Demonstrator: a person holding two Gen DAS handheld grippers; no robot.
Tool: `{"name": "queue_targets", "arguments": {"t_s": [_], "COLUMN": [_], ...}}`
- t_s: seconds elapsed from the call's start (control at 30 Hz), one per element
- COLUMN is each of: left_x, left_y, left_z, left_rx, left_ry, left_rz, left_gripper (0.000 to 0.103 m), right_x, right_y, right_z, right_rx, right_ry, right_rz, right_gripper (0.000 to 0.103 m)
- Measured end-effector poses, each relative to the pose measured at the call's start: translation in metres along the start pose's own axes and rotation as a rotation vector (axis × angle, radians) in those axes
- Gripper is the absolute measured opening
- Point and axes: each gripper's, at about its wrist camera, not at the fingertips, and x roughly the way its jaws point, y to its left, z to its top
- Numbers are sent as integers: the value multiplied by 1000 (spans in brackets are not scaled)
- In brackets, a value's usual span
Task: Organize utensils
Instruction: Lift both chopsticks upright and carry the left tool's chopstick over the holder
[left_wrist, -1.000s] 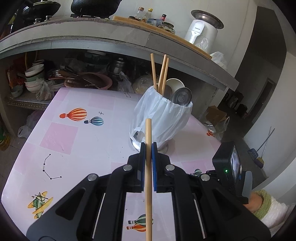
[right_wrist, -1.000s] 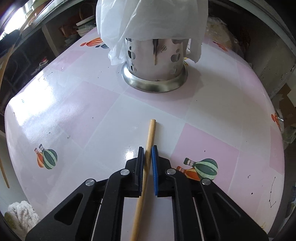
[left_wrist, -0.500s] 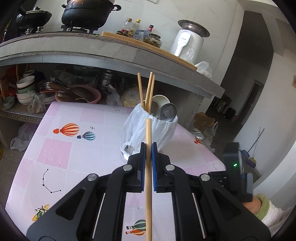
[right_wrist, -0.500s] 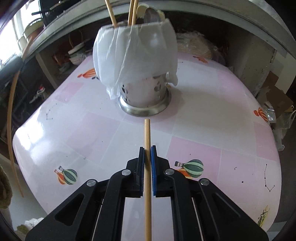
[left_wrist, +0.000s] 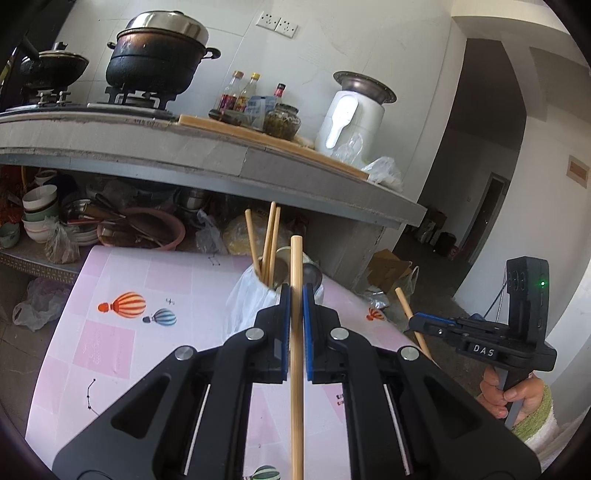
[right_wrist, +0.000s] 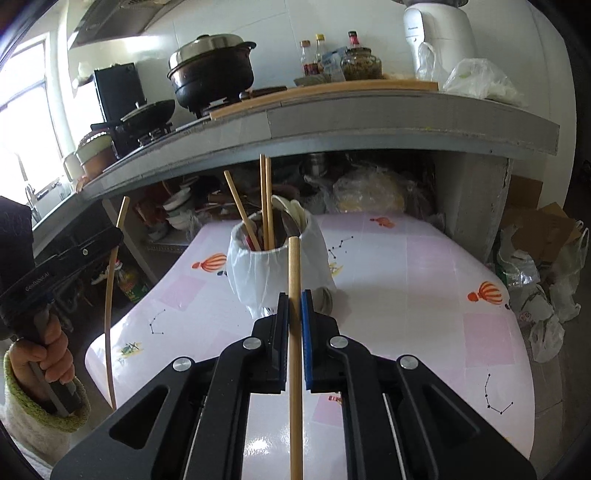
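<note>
Your left gripper (left_wrist: 294, 295) is clenching a wooden chopstick (left_wrist: 296, 350) between its blue pads, the stick running straight up the middle of the left wrist view toward twelve o'clock and poking out past the fingertips. Your right gripper (right_wrist: 294, 301) is doing the same with a second chopstick (right_wrist: 295, 347), its pads pinching the shaft while the tip is sticking out ahead at twelve o'clock. Both tools are hanging above the pink-and-white table (right_wrist: 424, 266) rather than resting on it.

You are looking at the utensil holder (right_wrist: 275, 273), draped in a white plastic bag, standing on the table just beyond each gripper's tip at twelve o'clock. Three chopsticks in the holder (right_wrist: 264, 199) are leaning upright out of it, together with pale spoons (right_wrist: 291, 214).

In the left wrist view your right hand (left_wrist: 513, 395) is showing at four o'clock, gripping the other tool's handle, with its stick slanting out toward ten o'clock. In the right wrist view your left hand (right_wrist: 44, 354) is sitting at eight o'clock, its chopstick rising beside it.

Behind the table, a concrete counter (left_wrist: 221, 155) is carrying a black pot (left_wrist: 155, 62) at eleven o'clock in the left wrist view.
</note>
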Motion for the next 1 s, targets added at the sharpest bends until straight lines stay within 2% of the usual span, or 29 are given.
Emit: {"name": "queue_targets", "arguments": {"t_s": [0.27,0.57,0.8,1.0], "left_x": [5,18,52,87], "left_y": [-14,-39,-50,-49], "left_z": [36,100,142,158], "left_rx": [27,84,81,42], "left_ry": [-48,-177,-259,-303], "left_rz": [-27,-85,-121,-142], "left_gripper": [6,6,6,6], "right_x": [-13,-3,4,10], "right_y": [-6,-17,-27,-39], "right_z": [19,25,24,22], "right_rx": [31,55,72,92], "right_ry": [-70,-81,-73,-60], "right_rz": [70,116,123,123], "right_gripper": [7,7,7,7]}}
